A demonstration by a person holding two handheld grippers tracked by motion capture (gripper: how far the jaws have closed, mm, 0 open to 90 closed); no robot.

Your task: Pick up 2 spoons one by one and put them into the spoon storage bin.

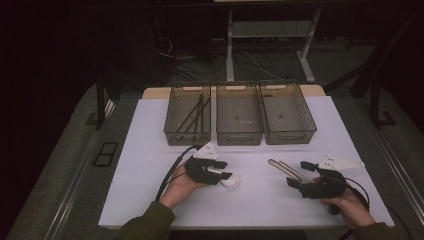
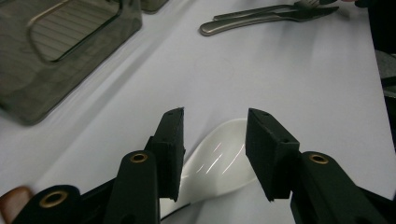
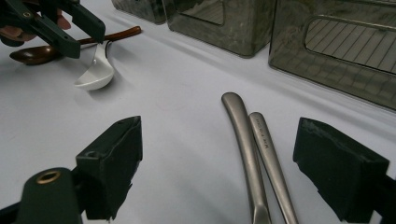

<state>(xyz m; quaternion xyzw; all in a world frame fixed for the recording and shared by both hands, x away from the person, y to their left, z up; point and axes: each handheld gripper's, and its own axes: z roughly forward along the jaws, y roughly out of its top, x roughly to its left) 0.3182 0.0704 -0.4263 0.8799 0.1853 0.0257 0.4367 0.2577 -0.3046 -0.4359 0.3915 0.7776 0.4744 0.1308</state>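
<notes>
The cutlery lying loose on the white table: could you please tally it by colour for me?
White spoon: 1
Brown spoon: 1
Silver metal pieces: 2
Total: 4

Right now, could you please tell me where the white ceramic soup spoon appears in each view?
High view: white ceramic soup spoon lies centre-left, at the left tongs.
Left gripper view: bottom centre, between the open jaws.
Right gripper view: upper left.
Shared landmark: pair of grey metal cutlery handles.
</notes>
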